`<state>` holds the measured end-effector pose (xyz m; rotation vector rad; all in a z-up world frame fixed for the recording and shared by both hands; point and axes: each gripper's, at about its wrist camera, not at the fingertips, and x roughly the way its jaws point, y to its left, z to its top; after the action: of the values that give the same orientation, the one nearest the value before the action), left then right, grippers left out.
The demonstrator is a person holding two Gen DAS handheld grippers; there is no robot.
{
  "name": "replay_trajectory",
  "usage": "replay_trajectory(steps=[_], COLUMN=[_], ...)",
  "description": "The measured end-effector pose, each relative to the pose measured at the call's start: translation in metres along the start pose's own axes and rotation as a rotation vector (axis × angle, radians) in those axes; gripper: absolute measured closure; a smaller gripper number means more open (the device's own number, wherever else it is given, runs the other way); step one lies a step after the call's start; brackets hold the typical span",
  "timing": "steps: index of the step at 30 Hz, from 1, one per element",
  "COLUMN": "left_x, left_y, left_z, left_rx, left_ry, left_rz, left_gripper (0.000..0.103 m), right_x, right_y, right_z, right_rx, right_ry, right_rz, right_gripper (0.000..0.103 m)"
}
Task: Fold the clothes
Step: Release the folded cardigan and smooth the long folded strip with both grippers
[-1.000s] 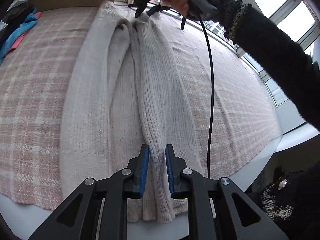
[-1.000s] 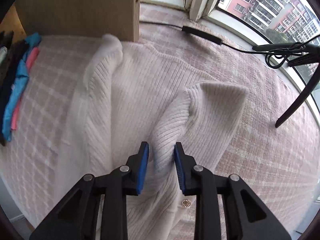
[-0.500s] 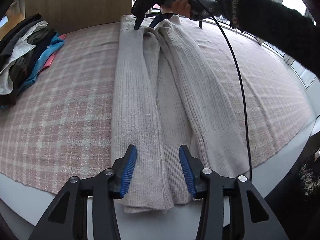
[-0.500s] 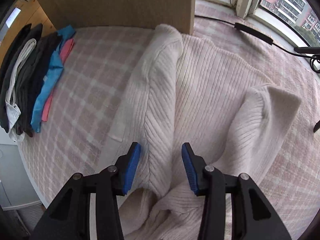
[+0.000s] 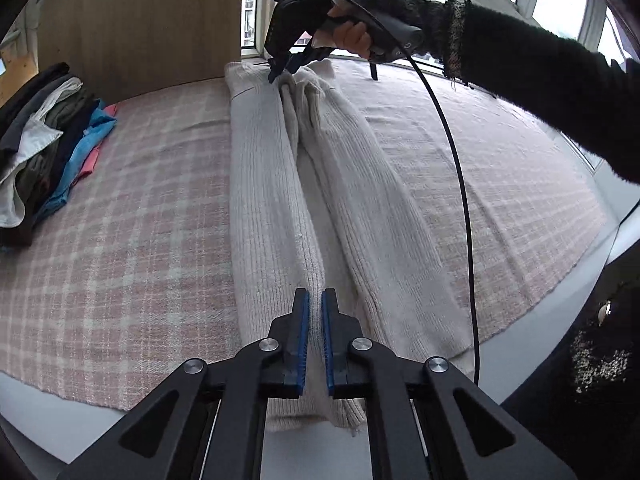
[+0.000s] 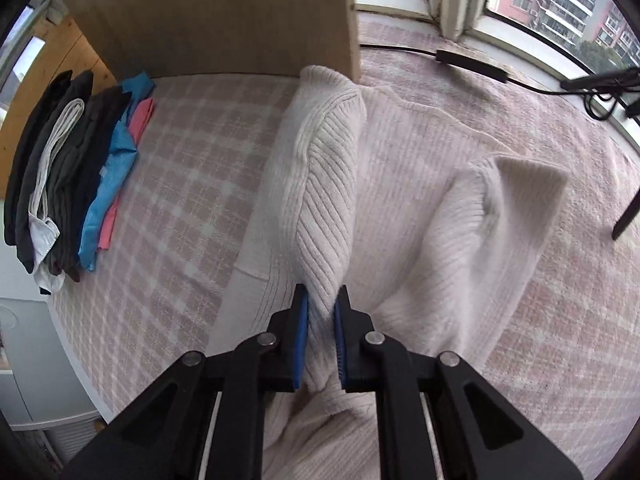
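A cream ribbed knit sweater (image 5: 276, 200) lies lengthwise on the pink plaid cover, its two sides folded in toward the middle. My left gripper (image 5: 314, 304) is shut on the inner edge of the left fold at the near hem. My right gripper (image 6: 321, 300) is shut on the left fold at the sweater's (image 6: 320, 184) far end; it also shows in the left wrist view (image 5: 282, 70), held by a hand in a dark sleeve. The right fold (image 6: 500, 216) lies loose beside it.
A pile of dark, white, blue and pink clothes (image 5: 44, 148) lies at the left; it also shows in the right wrist view (image 6: 72, 176). A wooden panel (image 6: 224, 16) stands behind. A black cable (image 5: 460, 184) hangs over the cover's right part. Windows run along the right.
Both grippers let go of the right fold, opened, shifted left, and have now closed on the left fold of the sweater, one at each end.
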<state>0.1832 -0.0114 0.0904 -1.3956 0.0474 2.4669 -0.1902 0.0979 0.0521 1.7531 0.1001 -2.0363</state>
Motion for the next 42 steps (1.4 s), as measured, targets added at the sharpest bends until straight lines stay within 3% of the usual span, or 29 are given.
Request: replay_trajectory(steps=[3,6,10,12,15,16,18,20,22,25,28,30,34,36,38,40,42], left_x=[0.03,0.026,0.007,-0.002,-0.004,0.001,0.013,0.008,-0.005,-0.014,0.003,0.005,0.017,0.023,0.028,0.031,0.026], left_y=[-0.002,-0.002,0.01,0.015,0.02,0.022,0.021,0.026,0.042,0.069,0.095,0.104,0.102,0.098,0.093,0.087,0.082], left_z=[-0.008,-0.004,0.003,0.008,0.012,0.013,0.014,0.009,0.002,-0.004,-0.001,-0.004,0.0,0.005,0.007,0.007,0.014], left_rx=[0.009,0.01,-0.049,-0.076,-0.092,-0.092,-0.086,-0.098,-0.119,-0.173,-0.272,-0.29,-0.234,-0.205,-0.171,-0.146,-0.103], left_ry=[0.088,0.087,0.057,0.027,0.001,0.01,0.043,0.036,0.017,0.026,0.064,0.071,0.112,0.134,0.148,0.171,0.145], left_rz=[-0.012,-0.014,-0.049,-0.04,-0.026,-0.012,-0.009,-0.003,0.015,0.036,-0.025,-0.06,-0.12,-0.175,-0.192,-0.211,-0.147], left_gripper=[0.095,0.091,0.086,0.085,0.081,0.076,0.076,0.076,0.076,0.076,0.075,0.074,0.068,0.064,0.06,0.06,0.061], right_x=[0.022,0.01,-0.033,-0.036,-0.01,0.003,0.032,0.031,0.011,-0.039,-0.077,-0.084,-0.069,-0.055,-0.041,-0.028,-0.017], right_y=[0.0,0.003,0.002,0.007,0.02,0.026,0.028,0.026,0.019,0.0,-0.035,-0.051,-0.049,-0.035,-0.018,-0.002,0.009], right_z=[-0.004,0.002,0.022,0.038,0.053,0.05,0.051,0.05,0.039,-0.005,-0.076,-0.132,-0.24,-0.284,-0.313,-0.331,-0.338], right_rx=[-0.048,-0.051,-0.035,-0.04,-0.076,-0.085,-0.073,-0.052,-0.003,0.028,0.113,0.164,0.254,0.288,0.301,0.306,0.319], right_ry=[0.05,0.033,-0.17,-0.205,-0.173,-0.15,-0.08,-0.109,-0.122,-0.199,-0.246,-0.226,-0.149,-0.123,-0.108,-0.105,-0.078], right_rz=[-0.054,-0.016,-0.002,0.052,0.042,0.017,-0.025,-0.017,0.061,0.153,0.203,0.215,0.155,0.187,0.224,0.193,0.191], right_gripper=[0.089,0.082,0.082,0.082,0.082,0.082,0.082,0.082,0.082,0.082,0.071,0.069,0.069,0.069,0.069,0.069,0.069])
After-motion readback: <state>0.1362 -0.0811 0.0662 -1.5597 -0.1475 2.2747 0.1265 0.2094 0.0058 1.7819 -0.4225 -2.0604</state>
